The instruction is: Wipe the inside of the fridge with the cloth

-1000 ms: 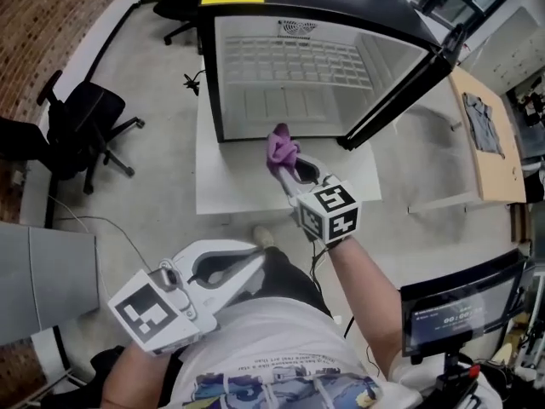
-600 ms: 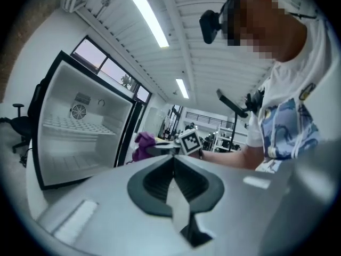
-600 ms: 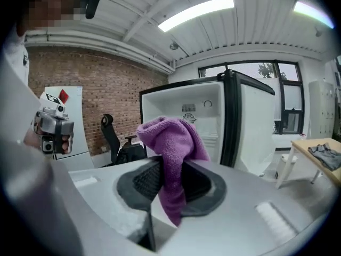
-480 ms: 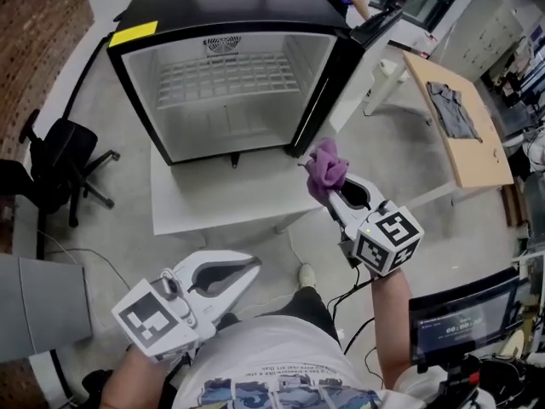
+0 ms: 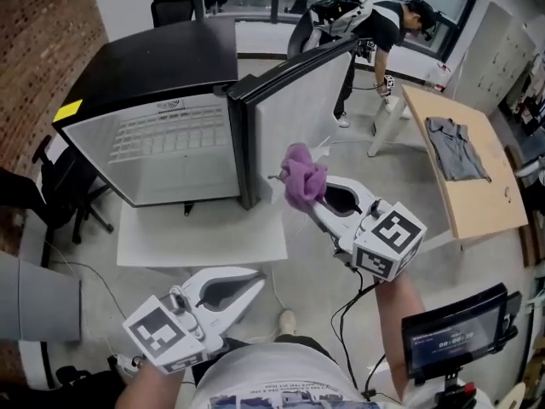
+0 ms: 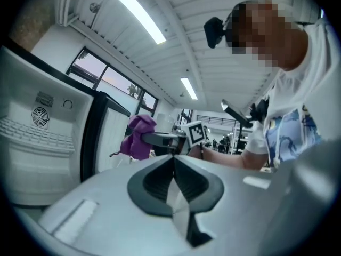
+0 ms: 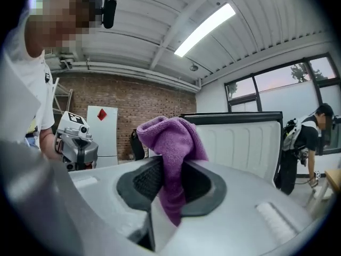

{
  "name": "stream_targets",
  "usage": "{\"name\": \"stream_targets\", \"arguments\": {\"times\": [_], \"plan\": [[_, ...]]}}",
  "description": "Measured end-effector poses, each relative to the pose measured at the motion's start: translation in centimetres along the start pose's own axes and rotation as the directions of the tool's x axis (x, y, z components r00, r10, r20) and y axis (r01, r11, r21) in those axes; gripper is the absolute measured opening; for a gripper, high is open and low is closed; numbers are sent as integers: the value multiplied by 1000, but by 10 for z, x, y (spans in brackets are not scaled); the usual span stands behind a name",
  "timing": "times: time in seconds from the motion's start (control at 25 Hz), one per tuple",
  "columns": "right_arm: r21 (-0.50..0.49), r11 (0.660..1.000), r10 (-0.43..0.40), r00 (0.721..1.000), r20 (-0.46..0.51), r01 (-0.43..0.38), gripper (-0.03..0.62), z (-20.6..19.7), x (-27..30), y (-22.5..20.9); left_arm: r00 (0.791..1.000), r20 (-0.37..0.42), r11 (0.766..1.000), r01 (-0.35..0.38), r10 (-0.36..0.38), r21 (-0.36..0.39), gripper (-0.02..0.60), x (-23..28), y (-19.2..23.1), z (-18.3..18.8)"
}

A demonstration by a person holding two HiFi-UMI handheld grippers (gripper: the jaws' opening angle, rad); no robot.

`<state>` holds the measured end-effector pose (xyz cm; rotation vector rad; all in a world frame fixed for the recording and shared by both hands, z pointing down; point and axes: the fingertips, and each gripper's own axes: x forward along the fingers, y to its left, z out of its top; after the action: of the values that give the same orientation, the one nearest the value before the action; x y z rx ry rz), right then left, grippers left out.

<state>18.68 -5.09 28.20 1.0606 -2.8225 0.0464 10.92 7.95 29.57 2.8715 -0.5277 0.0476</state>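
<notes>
Black on the outside and white within, the fridge stands on a pale floor board with its door swung wide, so the head view shows the door almost edge-on. Its wire shelf and bare white interior face the person. A wooden table off to the right carries a grey garment, and another person bends over behind the fridge. A black office chair sits at the left edge.

The right gripper is raised in front of the door's edge, its jaws clamped on the purple cloth. The cloth bunches above the tips and clear of the fridge. The right gripper view shows the cloth pinched between the dark pads with a tail hanging below.

The left gripper is held low near the person's body, well apart from the fridge. Its jaws are closed tip to tip with nothing between them.
</notes>
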Motion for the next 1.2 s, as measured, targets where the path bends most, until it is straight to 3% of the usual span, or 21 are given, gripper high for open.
{"name": "stream_targets", "arguments": {"times": [0.2, 0.64, 0.88, 1.2], "plan": [[-44, 998, 44, 999, 23, -43, 80, 16, 2, -21, 998, -44, 999, -34, 33, -8, 5, 24, -6, -6], [-116, 992, 48, 998, -35, -52, 80, 34, 54, -32, 998, -41, 999, 47, -46, 13, 5, 14, -1, 5], [-145, 984, 97, 993, -62, -105, 80, 34, 74, -55, 1000, -24, 1000, -19, 19, -1, 5, 14, 15, 0], [-198, 952, 226, 972, -58, -233, 80, 41, 83, -82, 995, 5, 995, -97, 97, -10, 5, 74, 31, 13]]}}
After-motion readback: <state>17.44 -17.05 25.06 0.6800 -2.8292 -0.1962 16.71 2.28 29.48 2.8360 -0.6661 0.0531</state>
